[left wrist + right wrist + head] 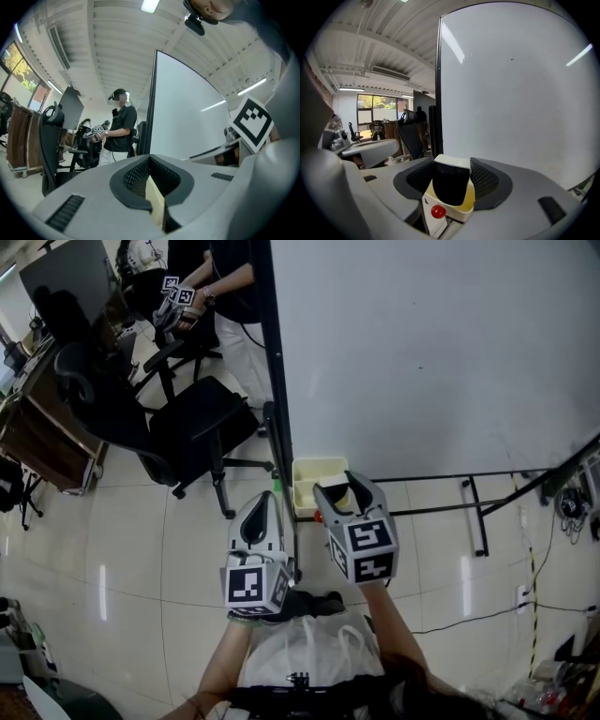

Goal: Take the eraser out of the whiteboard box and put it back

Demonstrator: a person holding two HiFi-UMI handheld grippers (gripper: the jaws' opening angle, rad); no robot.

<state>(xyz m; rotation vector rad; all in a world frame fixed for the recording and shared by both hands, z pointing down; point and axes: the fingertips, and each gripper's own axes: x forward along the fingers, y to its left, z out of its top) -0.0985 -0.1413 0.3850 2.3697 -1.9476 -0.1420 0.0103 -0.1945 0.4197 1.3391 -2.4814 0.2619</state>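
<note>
A black eraser with a white back (451, 180) sits between the jaws of my right gripper (452, 165), which is shut on it. It hangs just over the cream whiteboard box (457, 213), which has a red knob (438, 212) on its front. In the head view the box (307, 486) hangs at the lower left corner of the whiteboard (422, 352), with my right gripper (343, 487) above its right end. My left gripper (265, 499) is held level to the left of the box, jaws together and nothing between them (150, 161).
A black office chair (187, 418) stands left of the whiteboard's post. Another person (230, 296) stands behind it holding grippers. The whiteboard's stand legs (473, 512) run along the tiled floor on the right. A wooden desk (47, 437) is at the far left.
</note>
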